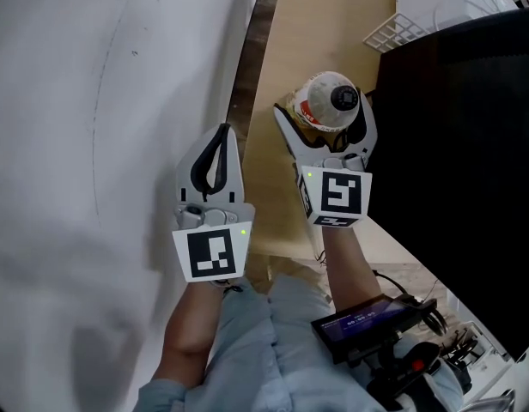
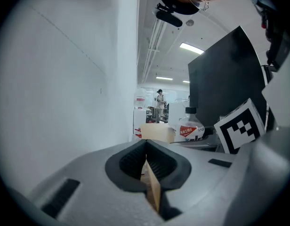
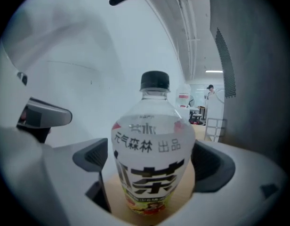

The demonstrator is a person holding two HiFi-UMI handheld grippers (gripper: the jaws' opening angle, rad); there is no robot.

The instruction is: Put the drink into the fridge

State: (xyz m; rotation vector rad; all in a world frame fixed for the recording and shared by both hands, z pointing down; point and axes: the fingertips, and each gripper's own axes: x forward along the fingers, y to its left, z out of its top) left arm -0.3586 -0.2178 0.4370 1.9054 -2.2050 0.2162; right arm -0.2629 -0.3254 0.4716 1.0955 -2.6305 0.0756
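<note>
Standing wide apart, the right gripper [image 1: 323, 118] has its jaws either side of the drink bottle [image 3: 153, 140]. In the right gripper view the left pad shows a sliver of gap from the label. The right pad sits just beside it, and contact cannot be told. No squeeze shows on the plastic.
- Bottle: upright on the light wooden top [image 1: 333, 24], black cap [image 3: 155, 80] on, clear shoulders, white label with dark lettering. It sits deep between the jaws, roughly centred.
- Left gripper [image 1: 221, 136]: jaws pressed together, nothing between them. It is level with the right gripper and just to its left, apart from the bottle.
- Left flank: a big white panel [image 1: 93, 127], plain and close to the left gripper.
- Right flank: a tall black body [image 1: 462, 144], near the right gripper's outer jaw. The wooden top runs as a narrow lane between the two.
- Far end of the lane: a white wire rack [image 1: 393, 31] by the black body's top corner.
- Near the wearer: pale blue sleeve [image 1: 247, 350] and a dark handheld unit with a lit screen [image 1: 363, 324].
- Distance: a person [image 2: 160, 100] standing under ceiling lights.

Count: bottles 1, grippers 2, wire racks 1, distant persons 1.
</note>
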